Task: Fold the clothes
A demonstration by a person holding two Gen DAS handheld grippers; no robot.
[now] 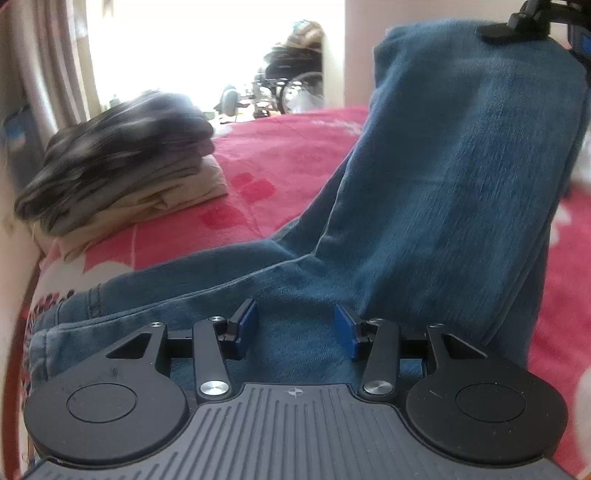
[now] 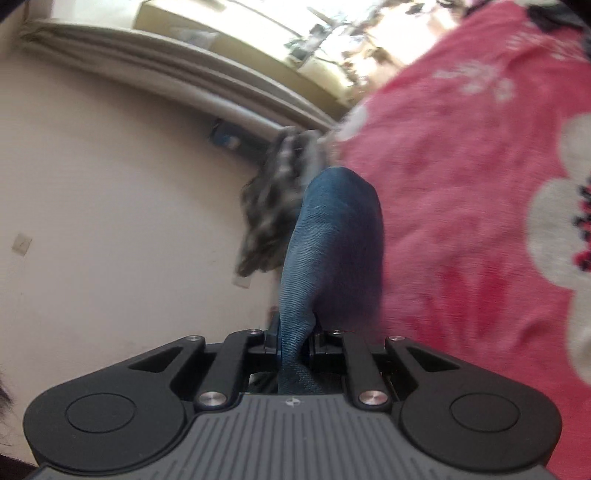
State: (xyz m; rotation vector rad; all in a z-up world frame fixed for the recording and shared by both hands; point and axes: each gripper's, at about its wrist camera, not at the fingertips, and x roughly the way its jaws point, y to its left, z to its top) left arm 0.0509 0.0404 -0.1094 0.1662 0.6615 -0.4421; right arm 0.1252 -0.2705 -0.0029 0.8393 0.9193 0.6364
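Note:
Blue jeans [image 1: 443, 177] lie partly on the red flowered blanket [image 1: 280, 158]. One leg is lifted high at the right of the left wrist view, where my right gripper [image 1: 517, 26] pinches its top. My left gripper [image 1: 295, 325] is open, its blue pads spread just above the denim near the waistband [image 1: 74, 317], gripping nothing. In the right wrist view my right gripper [image 2: 293, 334] is shut on a bunched fold of the jeans [image 2: 332, 236], which hangs away from the camera.
A stack of folded clothes [image 1: 118, 162], dark patterned on top and beige below, sits at the blanket's left edge by the wall [image 2: 110, 221]. Curtains [image 1: 48, 66] and a bright window [image 1: 207, 44] lie beyond. Bare blanket [image 2: 480, 184] spreads to the right.

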